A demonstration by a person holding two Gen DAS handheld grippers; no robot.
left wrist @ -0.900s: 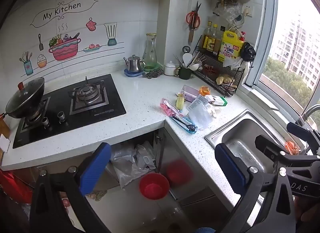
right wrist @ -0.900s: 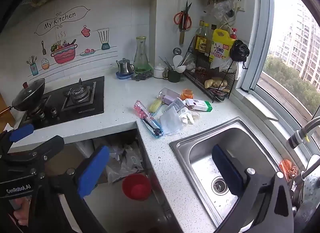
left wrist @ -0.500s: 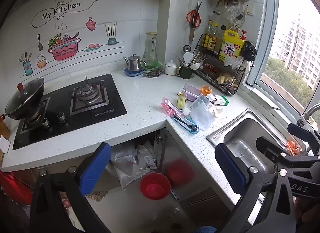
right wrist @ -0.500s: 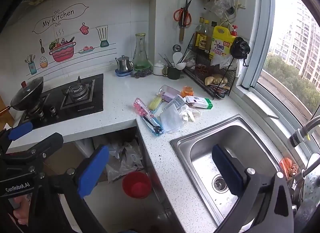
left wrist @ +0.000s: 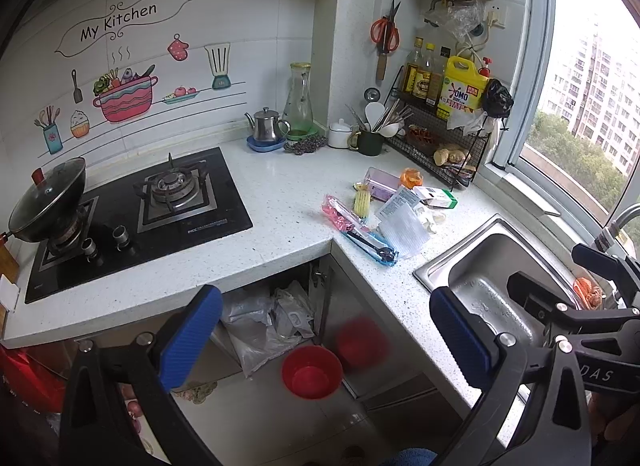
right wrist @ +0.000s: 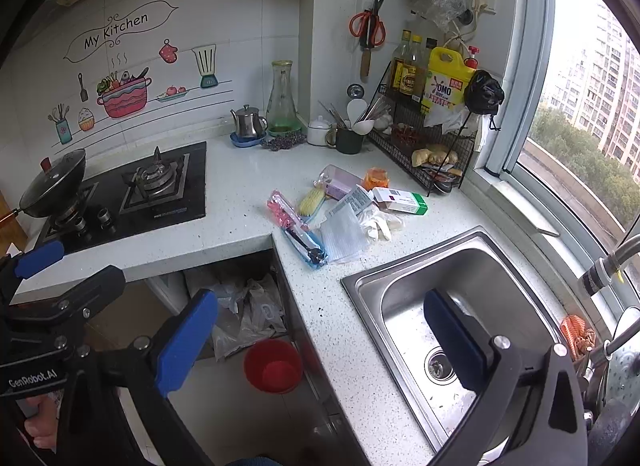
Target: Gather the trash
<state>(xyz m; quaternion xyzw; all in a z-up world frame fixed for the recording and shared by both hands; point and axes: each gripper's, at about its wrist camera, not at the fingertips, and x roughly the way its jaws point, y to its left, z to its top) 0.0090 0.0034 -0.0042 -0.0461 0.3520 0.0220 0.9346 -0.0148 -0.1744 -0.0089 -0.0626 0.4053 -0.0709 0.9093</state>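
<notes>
Both tools, left tool (left wrist: pixel 324 336) and right tool (right wrist: pixel 318 340), hang with jaws wide apart and empty, barely nearer the speckled counter (left wrist: pixel 280 201) than a moment ago; collecting hasn't begun. Trash (right wrist: pixel 340 213) lies heaped beside the steel sink (right wrist: pixel 404 262): crinkly plastic wrappers, a cardboard box, crumpled tissue.

Soft daylight enters through the window (left wrist: pixel 580 113) on the right, where the sky blows out white. The white desk (right wrist: pixel 248 193) is evenly bright with faint shadows. Fisheye bending curves the edges; corners fall black.
</notes>
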